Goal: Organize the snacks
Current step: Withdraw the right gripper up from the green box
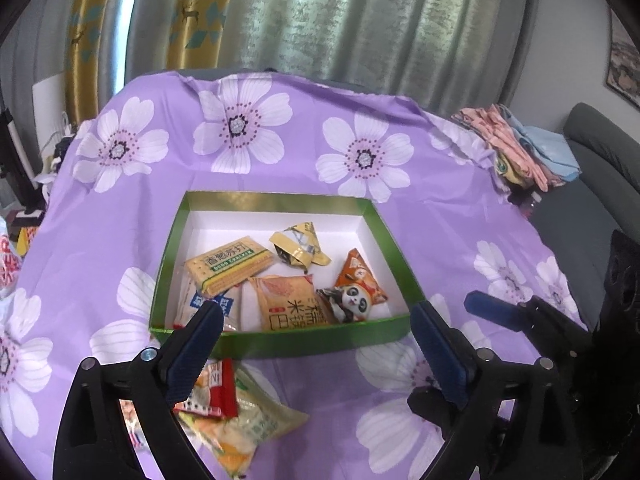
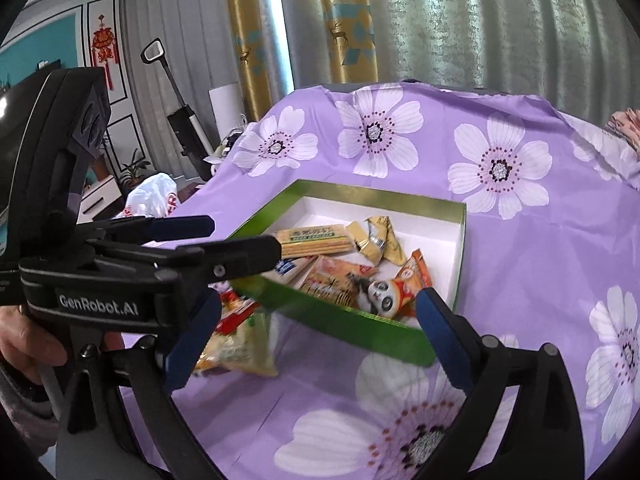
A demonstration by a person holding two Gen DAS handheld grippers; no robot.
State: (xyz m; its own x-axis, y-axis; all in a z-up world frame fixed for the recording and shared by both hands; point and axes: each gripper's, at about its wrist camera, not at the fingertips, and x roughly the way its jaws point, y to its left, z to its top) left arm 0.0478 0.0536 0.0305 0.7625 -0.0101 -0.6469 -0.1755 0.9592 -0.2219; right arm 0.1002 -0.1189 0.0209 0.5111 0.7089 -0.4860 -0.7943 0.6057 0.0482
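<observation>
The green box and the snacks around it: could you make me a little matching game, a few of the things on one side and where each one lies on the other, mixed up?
Things:
1. soda cracker pack
2. panda packet
3. pale green snack bag
4. folded clothes

Places:
A. on the purple cloth outside the green box, in front of its near wall
B. inside the box, toward its left side
C. at the far right edge of the covered table
D. inside the box, by the near right corner

Pairs: 1-B, 2-D, 3-A, 4-C
</observation>
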